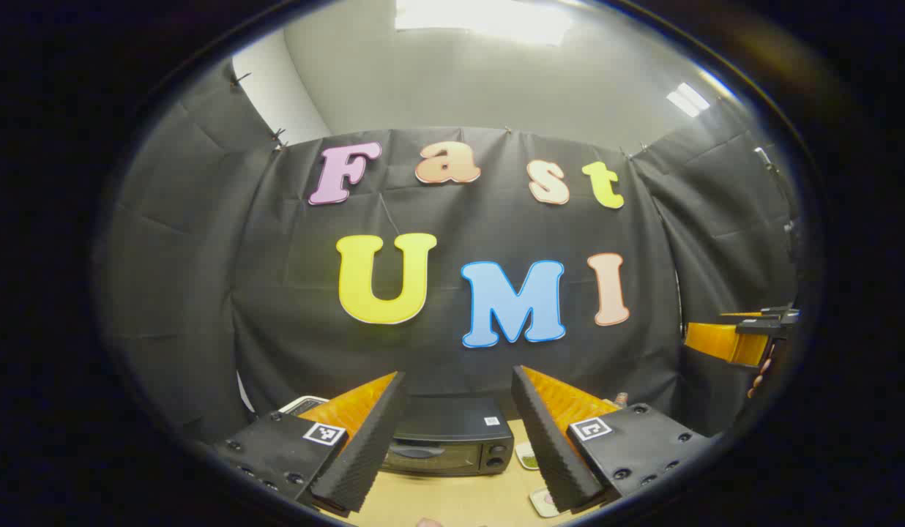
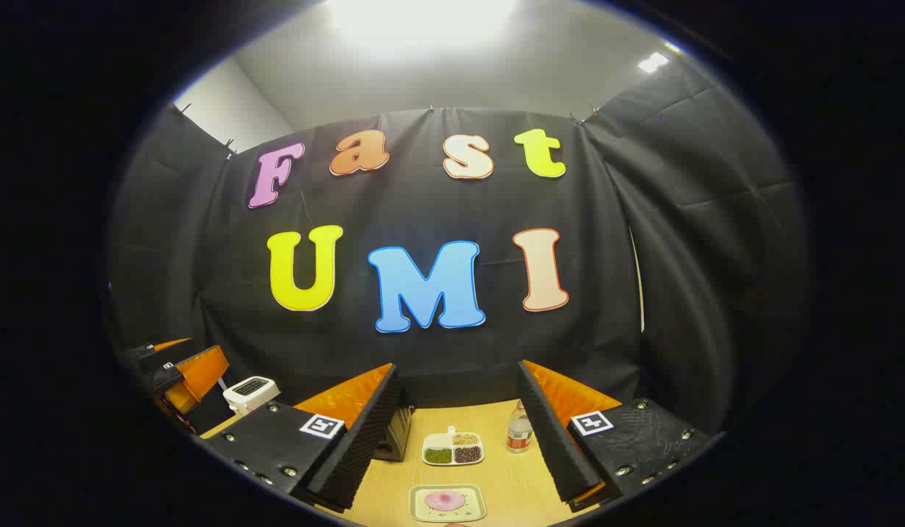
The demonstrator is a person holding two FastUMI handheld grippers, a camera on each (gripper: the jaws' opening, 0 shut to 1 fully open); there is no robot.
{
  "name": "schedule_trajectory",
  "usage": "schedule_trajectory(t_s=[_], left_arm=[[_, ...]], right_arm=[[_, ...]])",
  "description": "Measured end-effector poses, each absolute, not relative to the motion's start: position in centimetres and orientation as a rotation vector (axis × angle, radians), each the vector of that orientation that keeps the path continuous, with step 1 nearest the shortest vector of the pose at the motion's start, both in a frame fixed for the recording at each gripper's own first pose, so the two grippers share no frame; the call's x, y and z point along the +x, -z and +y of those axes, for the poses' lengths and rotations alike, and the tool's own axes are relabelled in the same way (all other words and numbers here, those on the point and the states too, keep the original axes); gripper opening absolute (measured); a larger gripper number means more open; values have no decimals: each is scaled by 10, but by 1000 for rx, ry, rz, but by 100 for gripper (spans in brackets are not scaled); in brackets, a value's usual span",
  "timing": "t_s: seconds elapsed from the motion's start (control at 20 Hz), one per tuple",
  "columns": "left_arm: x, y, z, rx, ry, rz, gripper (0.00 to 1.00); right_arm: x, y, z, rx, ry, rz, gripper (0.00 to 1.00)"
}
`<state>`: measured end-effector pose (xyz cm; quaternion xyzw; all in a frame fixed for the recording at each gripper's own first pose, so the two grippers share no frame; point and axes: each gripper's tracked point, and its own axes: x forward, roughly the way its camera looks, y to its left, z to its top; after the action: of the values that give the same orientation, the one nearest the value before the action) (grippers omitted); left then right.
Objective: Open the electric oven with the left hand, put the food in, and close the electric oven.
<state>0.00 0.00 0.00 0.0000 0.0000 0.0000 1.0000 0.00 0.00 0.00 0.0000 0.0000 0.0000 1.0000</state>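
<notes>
In the left gripper view the black electric oven [image 1: 452, 439] stands on the wooden table [image 1: 452, 501] straight ahead, its door closed. My left gripper [image 1: 458, 373] is open and held above and short of it, with nothing between its fingers. In the right gripper view a square plate holding a pink slice of food [image 2: 447, 502] lies near the table's front edge. My right gripper [image 2: 456, 366] is open and empty above it. A corner of the oven [image 2: 395, 433] peeks out behind its left finger.
A white divided tray of beans and grains [image 2: 454, 448] lies behind the plate, with a small bottle [image 2: 519, 433] to its right. A white toaster [image 2: 251, 394] stands left of the oven. The other gripper [image 2: 181, 373] hangs at the far left. Black cloth walls close in the table.
</notes>
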Motion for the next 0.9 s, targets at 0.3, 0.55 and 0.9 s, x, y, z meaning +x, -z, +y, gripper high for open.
schedule_trajectory(t_s=[0.3, 0.55, 0.9], left_arm=[[3, 9, 4, -61, 1, 24, 100], [10, 3, 9, -55, 3, 20, 95], [19, 6, 0, -57, 32, 35, 100]], right_arm=[[1, -1, -1, -7, 4, 2, 97], [2, -5, -1, -11, 3, -2, 97], [7, -7, -1, -18, -2, 6, 97]])
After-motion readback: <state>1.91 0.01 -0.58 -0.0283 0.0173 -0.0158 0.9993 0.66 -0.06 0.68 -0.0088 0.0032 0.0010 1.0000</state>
